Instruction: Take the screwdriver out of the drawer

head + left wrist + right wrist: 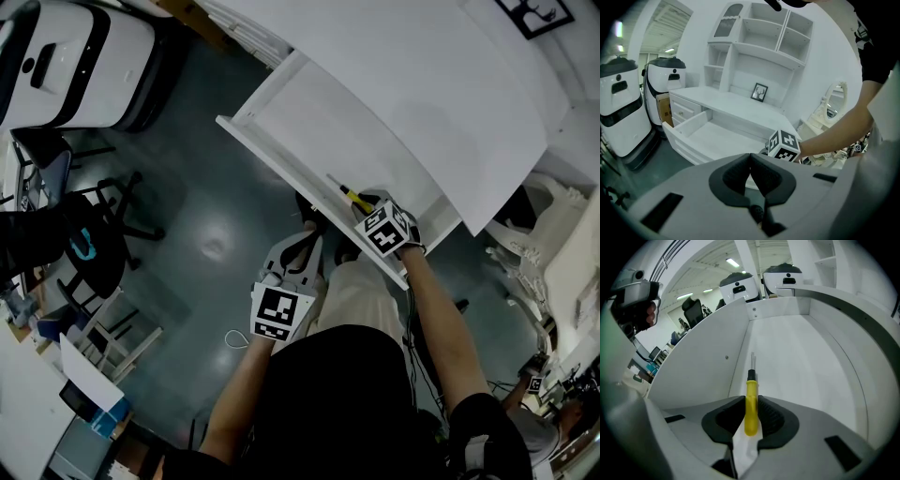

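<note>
The right gripper [751, 404] clamps the yellow-handled metal screwdriver [750, 389] lying along the open white wooden drawer's [806, 357] front edge. The left gripper [750, 165] is closed and empty.

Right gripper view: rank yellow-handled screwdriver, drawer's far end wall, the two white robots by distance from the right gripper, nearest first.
1. yellow-handled screwdriver, between the right gripper's jaws, low centre.
2. white drawer's far end wall, straight ahead.
3. two white rounded robots, beyond that wall, top centre; too close to rank against each other.

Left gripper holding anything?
No, the left gripper has its jaws shut together with nothing between them.
</note>
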Action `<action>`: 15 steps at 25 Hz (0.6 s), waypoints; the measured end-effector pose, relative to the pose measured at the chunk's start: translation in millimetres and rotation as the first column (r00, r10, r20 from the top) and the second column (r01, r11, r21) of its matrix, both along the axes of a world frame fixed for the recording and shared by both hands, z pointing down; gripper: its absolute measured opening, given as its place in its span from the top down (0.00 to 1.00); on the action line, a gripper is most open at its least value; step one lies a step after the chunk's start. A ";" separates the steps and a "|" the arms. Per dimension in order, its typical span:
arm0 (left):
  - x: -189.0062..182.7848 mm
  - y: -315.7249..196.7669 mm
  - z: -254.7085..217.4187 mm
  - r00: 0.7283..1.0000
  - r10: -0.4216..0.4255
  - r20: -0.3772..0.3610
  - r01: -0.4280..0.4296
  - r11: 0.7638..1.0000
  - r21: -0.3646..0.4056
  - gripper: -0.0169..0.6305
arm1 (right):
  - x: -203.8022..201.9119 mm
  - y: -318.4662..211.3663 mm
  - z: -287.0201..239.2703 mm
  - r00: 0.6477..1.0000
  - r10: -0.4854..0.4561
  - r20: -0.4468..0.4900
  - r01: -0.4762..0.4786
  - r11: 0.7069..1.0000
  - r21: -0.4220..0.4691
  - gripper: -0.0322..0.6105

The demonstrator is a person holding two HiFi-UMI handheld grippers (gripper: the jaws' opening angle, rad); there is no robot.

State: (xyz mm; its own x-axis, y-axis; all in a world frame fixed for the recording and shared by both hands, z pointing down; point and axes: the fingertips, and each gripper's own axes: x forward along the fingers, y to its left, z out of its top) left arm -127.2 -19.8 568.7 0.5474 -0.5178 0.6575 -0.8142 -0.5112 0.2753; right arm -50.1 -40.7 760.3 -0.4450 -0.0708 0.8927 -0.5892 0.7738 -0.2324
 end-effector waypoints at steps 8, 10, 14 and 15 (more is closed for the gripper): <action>-0.1 -1.5 -4.2 1.000 0.003 -0.005 -0.003 1.000 0.005 0.94 | 0.3 -0.7 -2.1 1.000 -0.002 -0.003 0.002 1.000 0.019 0.81; 0.3 -0.2 -7.1 1.000 0.003 -0.005 -0.003 1.000 0.011 0.94 | 1.8 -0.2 -5.5 1.000 0.004 0.001 -0.004 1.000 0.024 0.81; 2.9 4.2 -12.1 1.000 0.005 -0.004 -0.005 1.000 0.024 0.94 | 6.6 -0.3 -18.6 1.000 0.022 0.015 -0.023 0.999 0.044 0.81; 4.1 5.6 -14.5 1.000 0.006 -0.005 -0.006 1.000 0.028 0.94 | 8.6 -0.7 -23.7 0.999 0.029 0.018 -0.030 0.998 0.051 0.81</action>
